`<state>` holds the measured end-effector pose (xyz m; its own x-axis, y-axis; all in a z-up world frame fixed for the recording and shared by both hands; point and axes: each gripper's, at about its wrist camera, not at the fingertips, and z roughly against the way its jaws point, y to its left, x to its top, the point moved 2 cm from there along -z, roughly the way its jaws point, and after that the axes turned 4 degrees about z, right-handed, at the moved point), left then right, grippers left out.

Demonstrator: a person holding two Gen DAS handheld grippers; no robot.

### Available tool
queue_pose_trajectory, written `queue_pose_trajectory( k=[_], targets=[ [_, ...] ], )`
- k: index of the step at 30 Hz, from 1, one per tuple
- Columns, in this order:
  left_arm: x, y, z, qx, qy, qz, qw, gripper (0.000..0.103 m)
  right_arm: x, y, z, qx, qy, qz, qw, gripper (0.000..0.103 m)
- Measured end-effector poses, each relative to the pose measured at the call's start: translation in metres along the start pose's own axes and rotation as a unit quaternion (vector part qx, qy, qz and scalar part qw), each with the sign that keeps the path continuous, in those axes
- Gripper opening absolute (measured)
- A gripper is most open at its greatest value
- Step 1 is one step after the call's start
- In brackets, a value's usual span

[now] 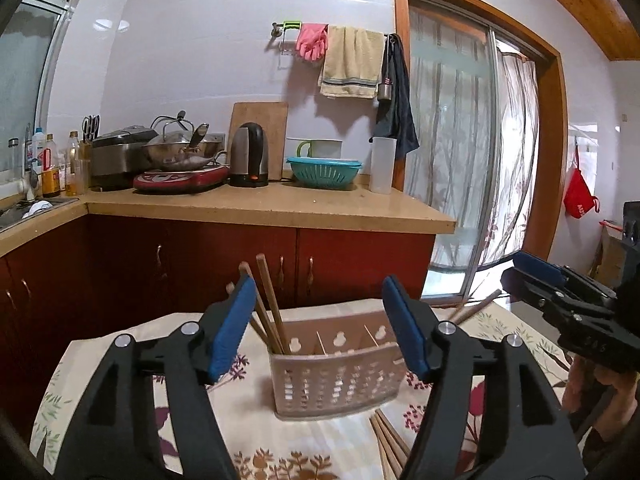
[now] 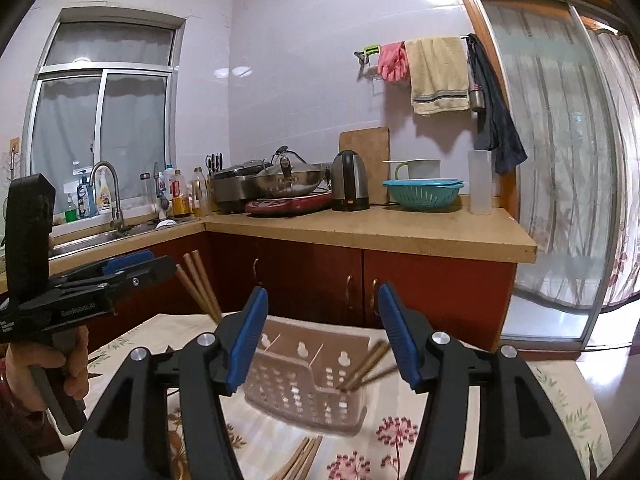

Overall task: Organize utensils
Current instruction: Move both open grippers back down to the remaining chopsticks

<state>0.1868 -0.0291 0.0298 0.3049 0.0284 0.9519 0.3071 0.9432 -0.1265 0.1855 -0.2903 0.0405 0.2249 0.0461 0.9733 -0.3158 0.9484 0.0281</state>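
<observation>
A beige perforated utensil holder (image 1: pixel 336 376) with several compartments stands on the floral tablecloth (image 1: pixel 120 360); it also shows in the right wrist view (image 2: pixel 308 384). Wooden chopsticks (image 1: pixel 270 312) stand in its left compartment, and others (image 2: pixel 368 366) lean in its right compartment. More loose chopsticks (image 1: pixel 386 444) lie on the cloth in front of it, also seen in the right wrist view (image 2: pixel 300 460). My left gripper (image 1: pixel 320 332) is open and empty above the holder. My right gripper (image 2: pixel 322 332) is open and empty over the holder.
Behind the table runs a red cabinet (image 1: pixel 240 256) with a beige counter (image 1: pixel 260 204) bearing a wok, kettle (image 1: pixel 249 156), teal colander (image 1: pixel 323 172) and bottles. A sink (image 2: pixel 92 236) is at the left. A glass sliding door (image 1: pixel 460 160) is at the right.
</observation>
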Motion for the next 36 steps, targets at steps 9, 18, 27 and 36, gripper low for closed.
queue_pose_trajectory(
  k=[9,18,27,36],
  targets=[
    [-0.046,-0.015,0.037,0.018,0.014,-0.008,0.9997,0.067,-0.05,0.004,0.03,-0.013,0.047,-0.016,0.999,0.057],
    [-0.103,-0.013,0.056,0.051,0.045,-0.01,0.9977,0.068,-0.108,0.012,0.048,-0.029,0.084,-0.02,0.996,0.057],
    [-0.146,-0.005,0.071,0.071,0.068,0.009,0.9951,0.068,-0.166,0.031,0.052,-0.024,0.117,-0.024,0.993,0.055],
    [-0.178,-0.002,0.08,0.077,0.089,0.023,0.9928,0.068,-0.202,0.057,0.044,0.003,0.162,-0.005,0.987,0.047]
  ],
)
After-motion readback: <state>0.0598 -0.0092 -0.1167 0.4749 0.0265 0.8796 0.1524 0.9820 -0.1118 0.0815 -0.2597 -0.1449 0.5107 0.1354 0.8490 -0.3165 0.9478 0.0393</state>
